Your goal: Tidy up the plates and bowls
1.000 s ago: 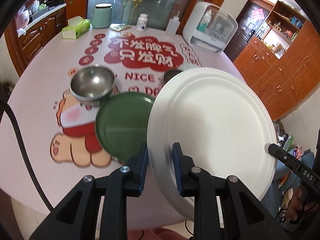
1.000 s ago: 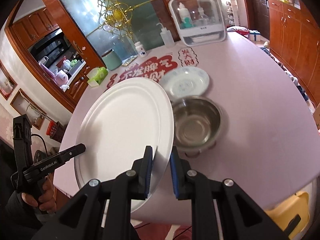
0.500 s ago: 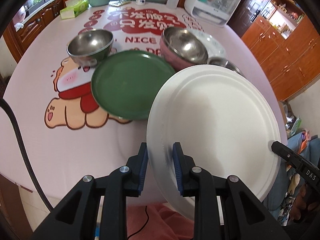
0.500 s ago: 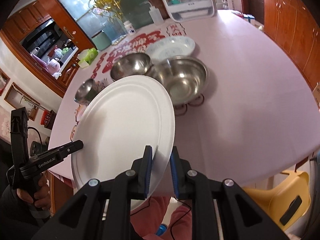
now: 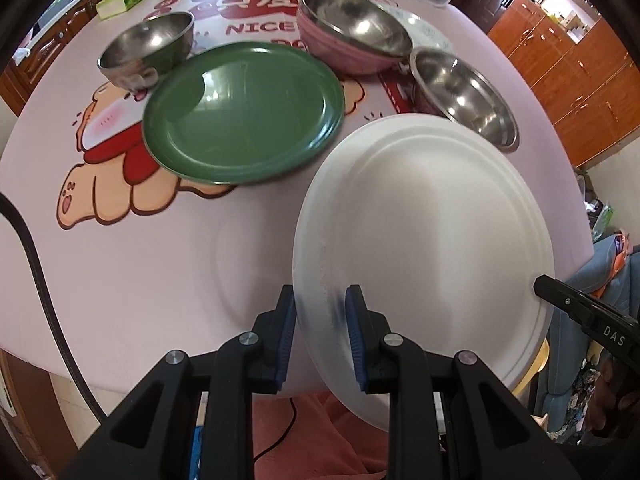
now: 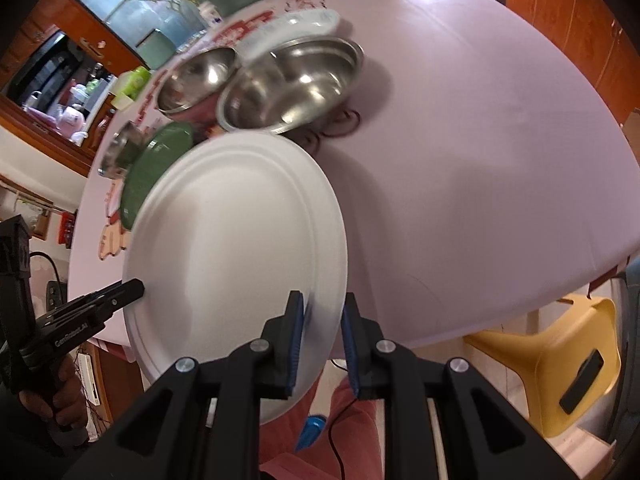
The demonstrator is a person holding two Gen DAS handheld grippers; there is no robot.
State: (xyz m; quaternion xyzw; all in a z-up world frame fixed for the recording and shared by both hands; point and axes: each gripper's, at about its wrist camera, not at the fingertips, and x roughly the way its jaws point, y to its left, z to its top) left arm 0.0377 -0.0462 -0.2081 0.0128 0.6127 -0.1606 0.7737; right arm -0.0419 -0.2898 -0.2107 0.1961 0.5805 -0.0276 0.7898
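A: Both grippers carry the white plate [image 5: 424, 240] over the near edge of the pink table [image 5: 160, 272]. The left gripper [image 5: 320, 332] pinches one side of its rim and the right gripper [image 6: 322, 336] pinches the opposite side.

B: How is the step done well?

A: I judge the plate should be kept level and both pinches held until it rests flat. The bare cloth beside the green plate [image 5: 244, 112] looks the safest landing; the steel bowl [image 5: 464, 96] stands close at the far rim, so that side needs clearance.

B: What differs from a second ago?

A: The plate now hangs lower and nearer the cloth. The view tips down, so the pink bowl [image 5: 352, 36] and the whole green plate show.
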